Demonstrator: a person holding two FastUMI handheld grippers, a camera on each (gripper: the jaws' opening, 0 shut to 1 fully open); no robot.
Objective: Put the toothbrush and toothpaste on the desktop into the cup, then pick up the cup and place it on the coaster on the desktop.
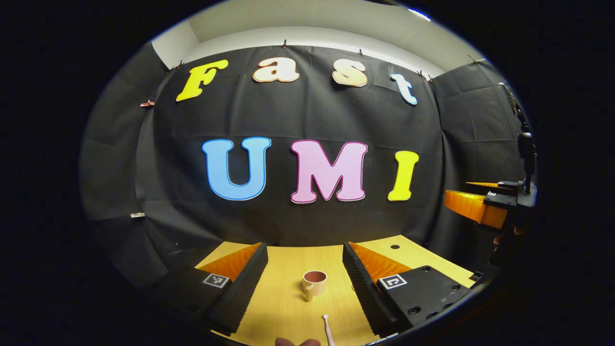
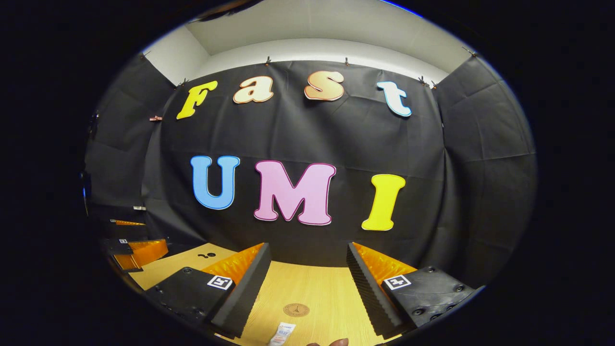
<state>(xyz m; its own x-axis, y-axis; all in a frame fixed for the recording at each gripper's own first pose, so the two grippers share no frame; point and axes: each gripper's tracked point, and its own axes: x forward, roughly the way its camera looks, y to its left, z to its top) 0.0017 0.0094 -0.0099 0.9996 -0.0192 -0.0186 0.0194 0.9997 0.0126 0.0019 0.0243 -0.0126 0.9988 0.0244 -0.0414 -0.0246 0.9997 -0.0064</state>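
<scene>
A cup (image 1: 314, 283) stands upright on the wooden desktop (image 1: 283, 298) in the left gripper view, handle facing the camera, reddish-brown inside and w/ nothing visible in it. It sits between the two fingers of the left gripper (image 1: 305, 283), well ahead of the camera and apart from both; the fingers are spread wide, gripping nothing. Nearer the camera, at the bottom edge, the head end of a white toothbrush (image 1: 328, 329) lies flat on the wood, short of the cup and not touching it. At far right of the same view, another gripper hangs in the air beside the booth wall, w/ part of a hand below it.

The right gripper view looks over a different patch of desktop (image 2: 326, 293). The right gripper (image 2: 307, 286) is likewise spread wide and grips nothing. Between its fingers a round wooden coaster (image 2: 296, 310) lies flat, bare on top. Just nearer the camera, a white toothpaste (image 2: 282, 334) tube lies on the wood, cut off by the bottom edge, close to the coaster but apart from it. At far left, the other gripper is seen farther off; can't tell its state from here.
</scene>
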